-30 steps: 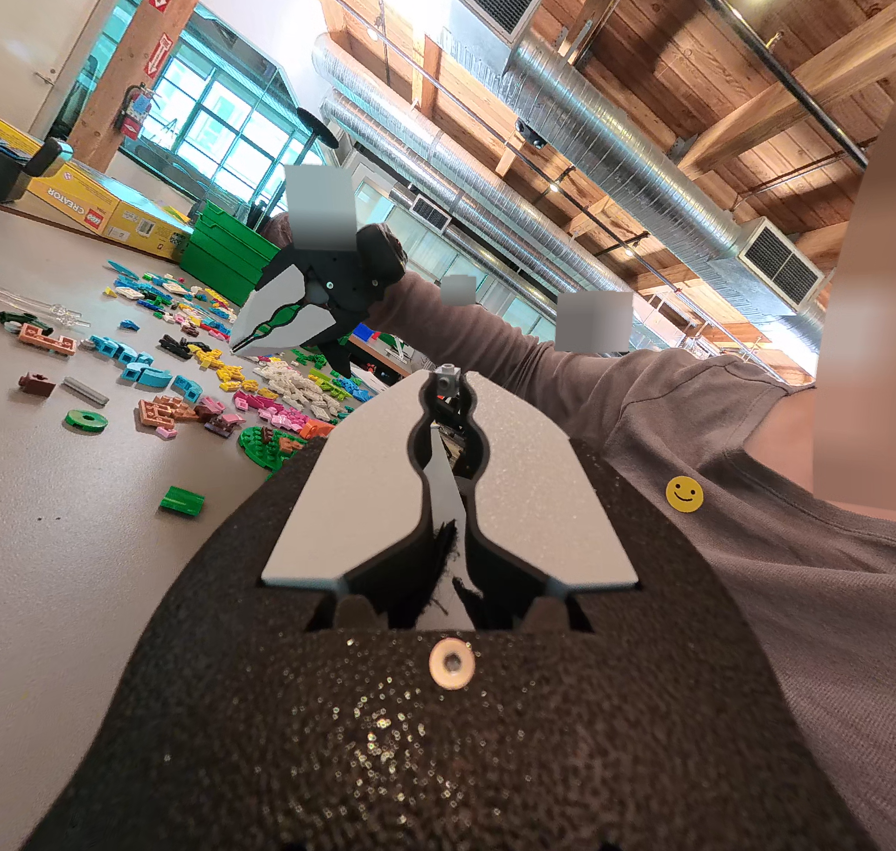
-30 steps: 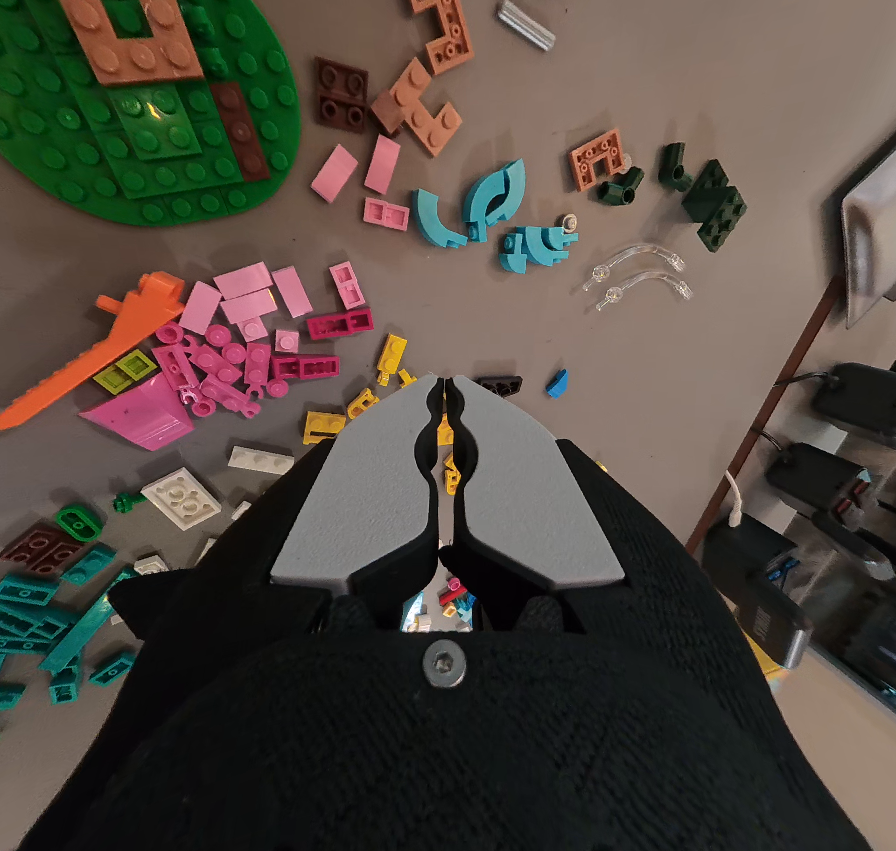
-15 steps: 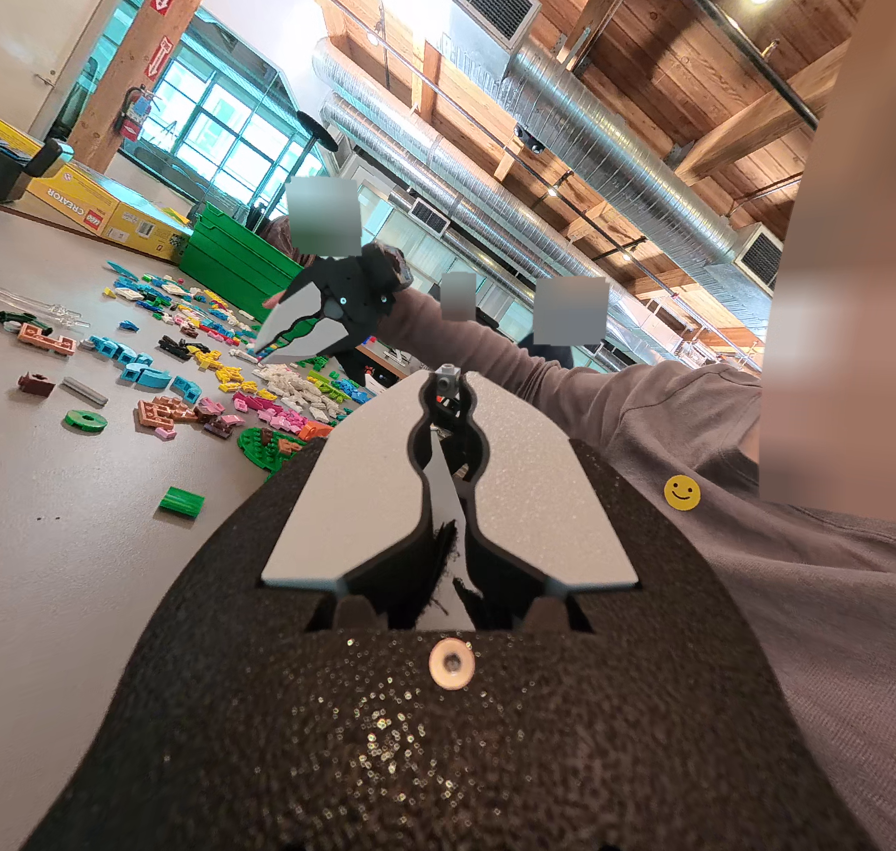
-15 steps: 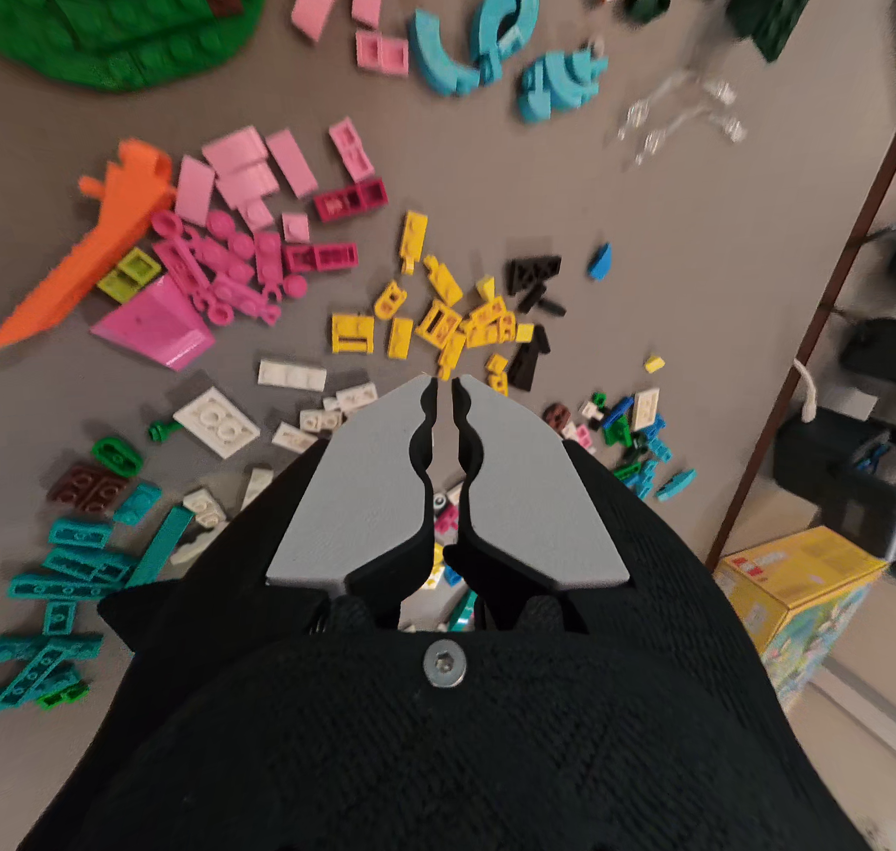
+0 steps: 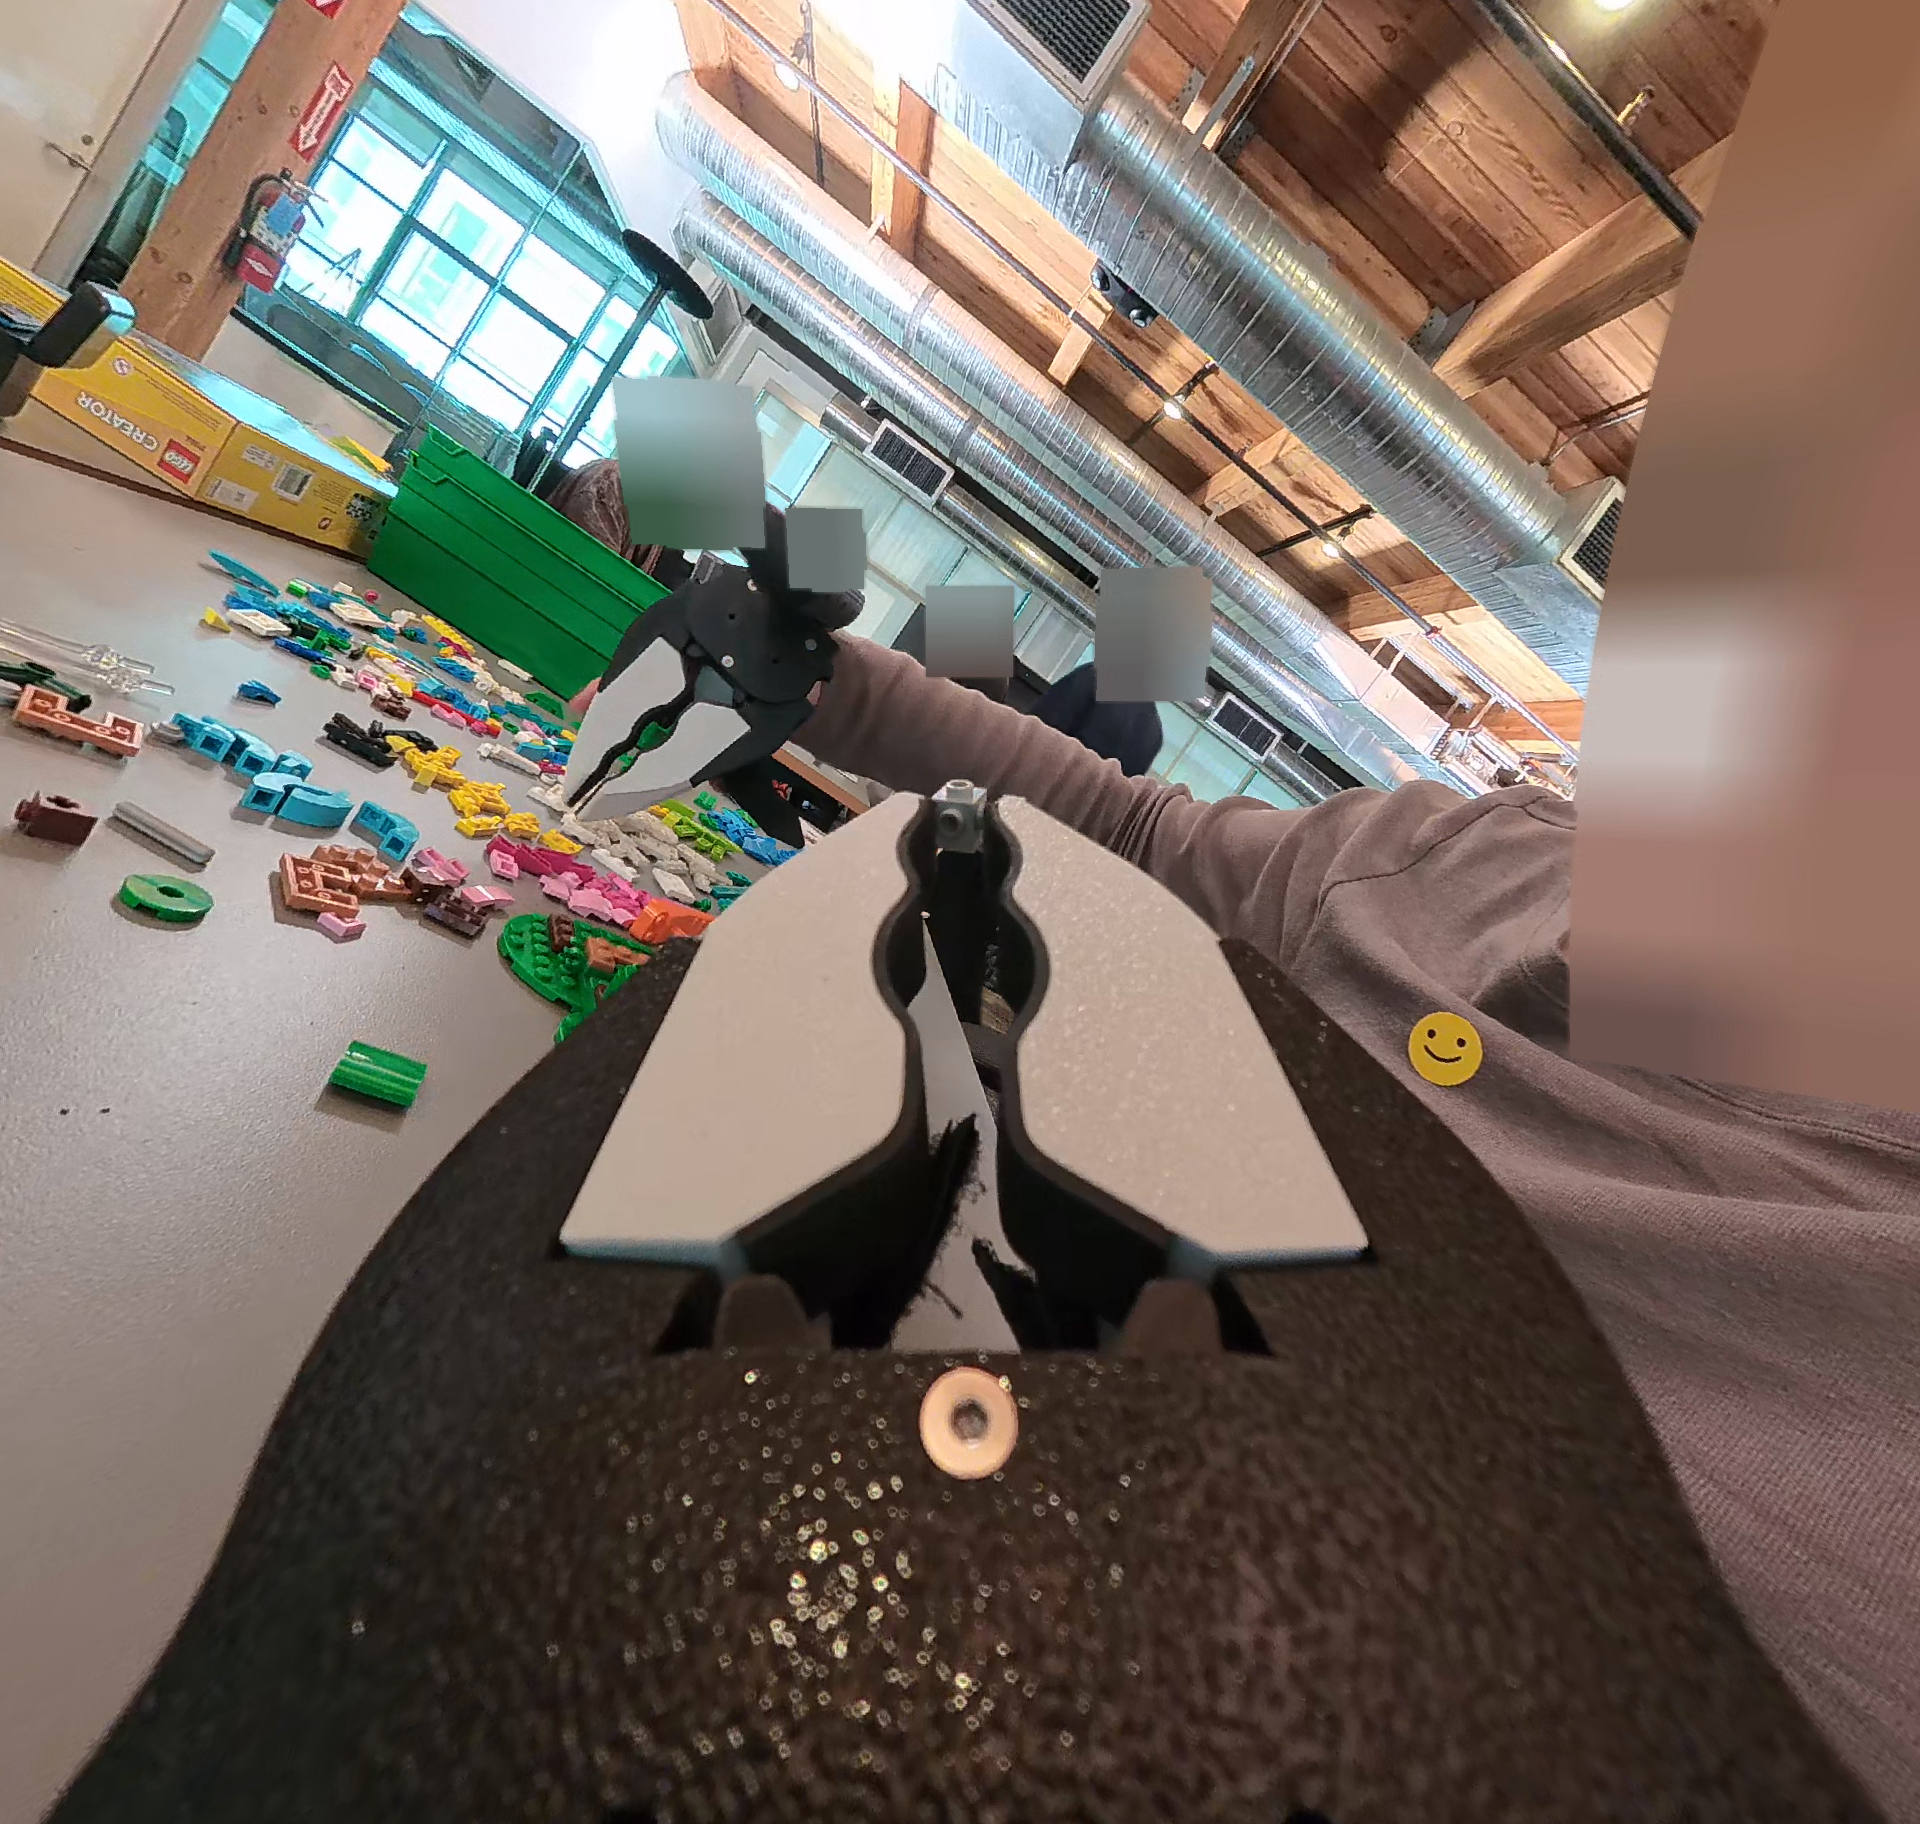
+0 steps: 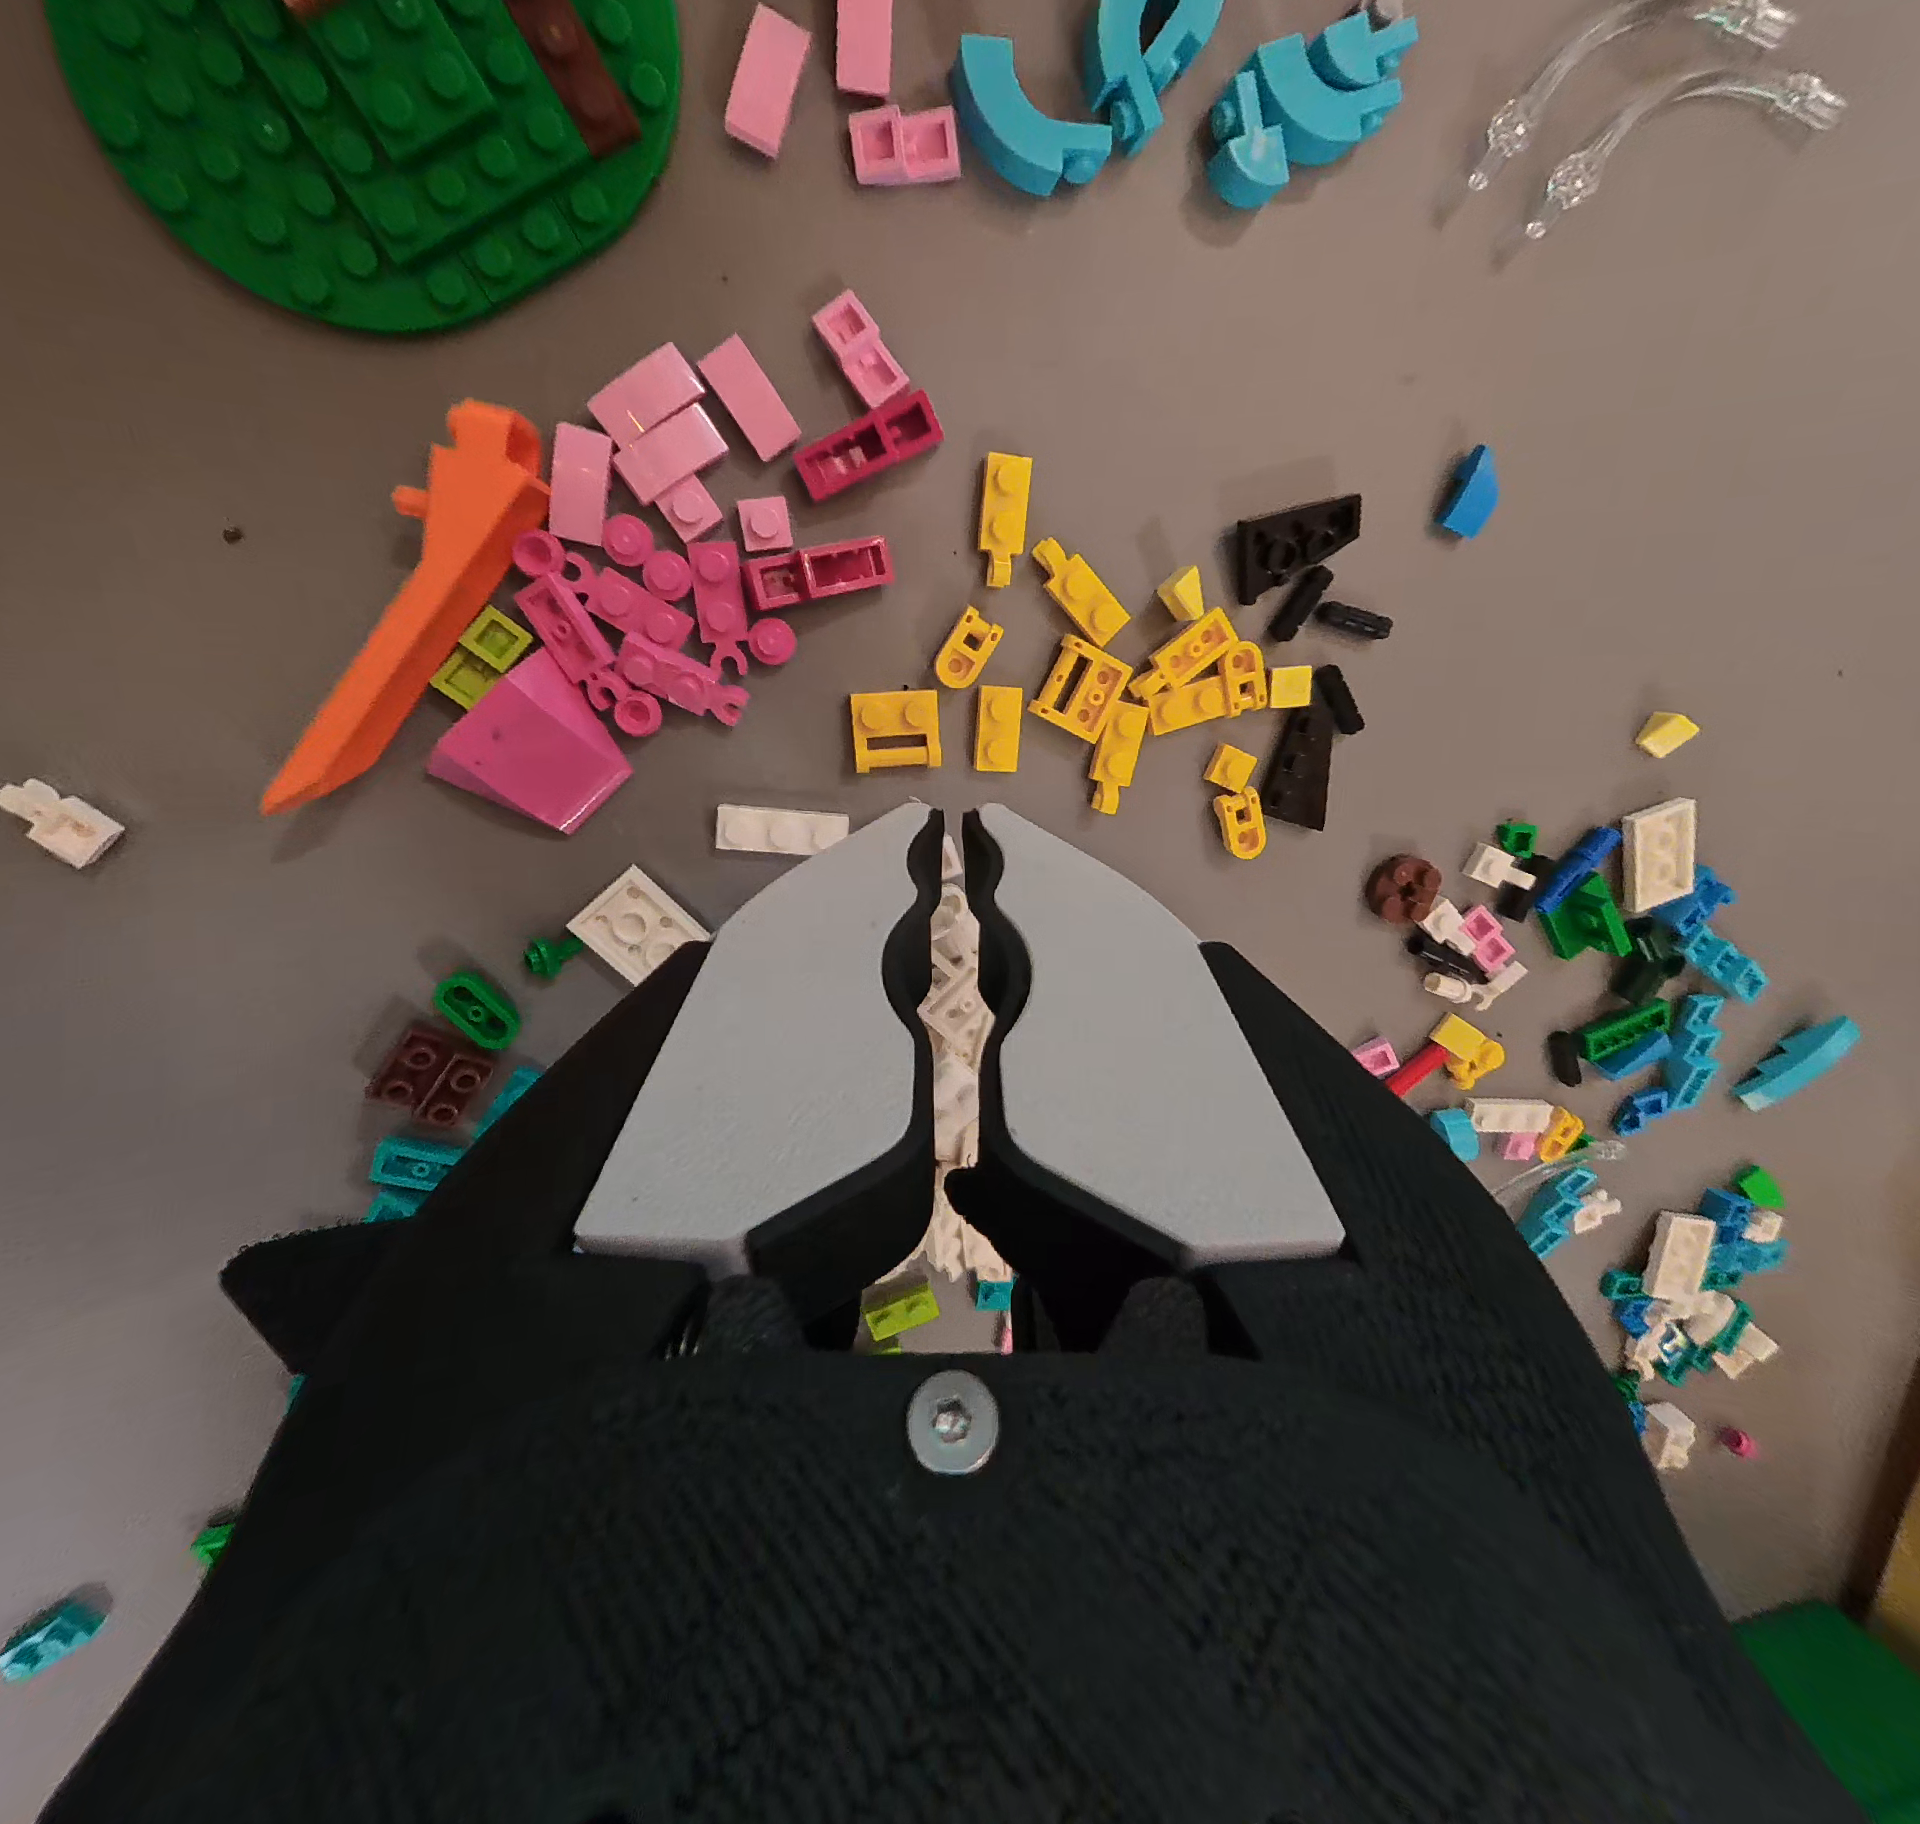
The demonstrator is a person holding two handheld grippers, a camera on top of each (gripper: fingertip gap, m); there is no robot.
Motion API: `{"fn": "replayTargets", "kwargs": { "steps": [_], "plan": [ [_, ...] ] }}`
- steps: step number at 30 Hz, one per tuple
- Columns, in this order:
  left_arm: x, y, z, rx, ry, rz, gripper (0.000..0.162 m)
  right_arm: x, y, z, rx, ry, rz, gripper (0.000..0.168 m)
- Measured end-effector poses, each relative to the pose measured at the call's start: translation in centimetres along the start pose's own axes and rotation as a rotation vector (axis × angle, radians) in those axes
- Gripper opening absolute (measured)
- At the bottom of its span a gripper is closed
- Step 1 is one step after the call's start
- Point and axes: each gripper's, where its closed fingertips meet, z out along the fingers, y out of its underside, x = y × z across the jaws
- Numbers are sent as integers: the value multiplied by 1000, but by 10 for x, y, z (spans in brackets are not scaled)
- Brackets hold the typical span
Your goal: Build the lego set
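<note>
Right gripper [image 6: 953, 818] has travelled from the yellow pieces to the white pieces [image 6: 951, 1005], now directly under its nearly closed, empty tips; left gripper [image 5: 958, 818] pinches a small grey brick [image 5: 957, 818] aloft.

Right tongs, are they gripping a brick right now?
No, the right tongs hang empty, tips slightly apart, above loose white pieces.

Left view low, right view overhead

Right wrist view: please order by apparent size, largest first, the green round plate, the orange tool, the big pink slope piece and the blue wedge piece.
1. green round plate, partly cut off by the frame
2. orange tool
3. big pink slope piece
4. blue wedge piece

All lie flat on the table, so the order seems reliable.
</note>
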Motion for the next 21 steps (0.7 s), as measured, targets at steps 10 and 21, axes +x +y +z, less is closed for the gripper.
{"fn": "replayTargets", "kwargs": {
  "steps": [10,21],
  "plan": [
    [0,1,0,-5,3,-9,8,1,4,7,-56,-11,-19,0],
    [1,0,0,-5,6,-18,8,0,0,10,-36,-18,-8,0]
  ]
}}
